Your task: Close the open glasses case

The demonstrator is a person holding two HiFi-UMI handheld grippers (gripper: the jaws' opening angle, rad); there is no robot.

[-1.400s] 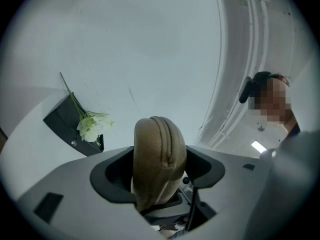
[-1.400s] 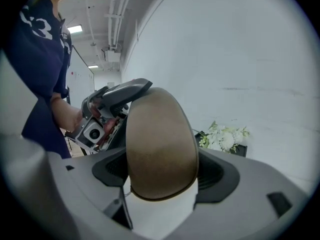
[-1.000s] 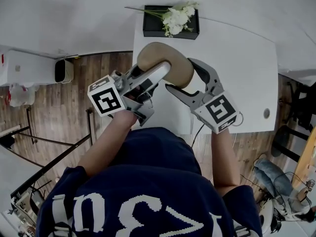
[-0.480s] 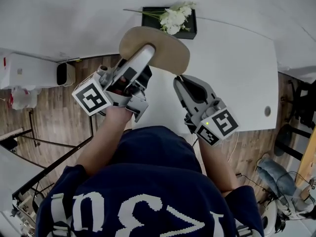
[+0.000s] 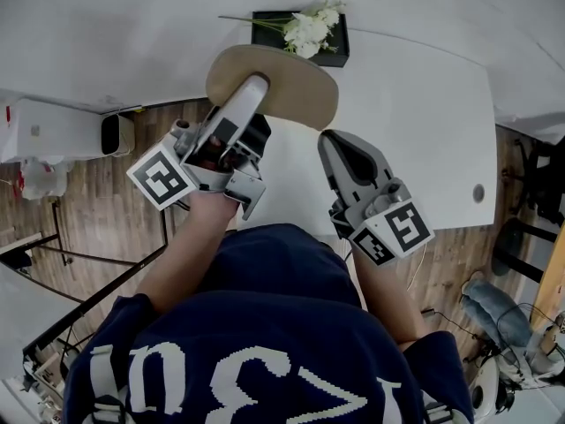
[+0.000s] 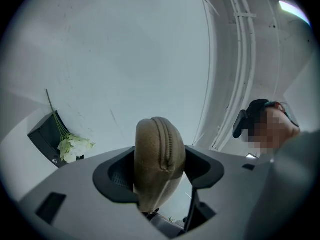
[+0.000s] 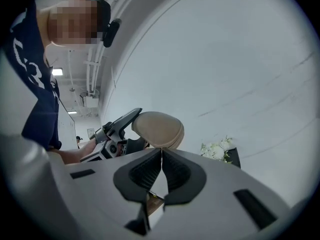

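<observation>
The tan zip-around glasses case (image 5: 287, 85) hangs in the air over the table's far left edge, clamped in my left gripper (image 5: 259, 91). In the left gripper view the case (image 6: 159, 154) stands on edge between the pads, its two halves together along the zip seam. My right gripper (image 5: 333, 141) sits nearer to me and to the right, apart from the case. Its jaws are closed pad to pad with nothing between them. The right gripper view shows the case (image 7: 159, 129) and the left gripper (image 7: 120, 126) just beyond its joined fingertips (image 7: 161, 156).
A white table (image 5: 415, 104) spreads to the right below both grippers. A black box with white flowers (image 5: 305, 29) stands at its far edge. Wooden floor and a white unit (image 5: 62, 126) lie to the left.
The right gripper's wide jaws came off the case, closed, and drew back toward me. The left gripper lifted the case up and farther away.
</observation>
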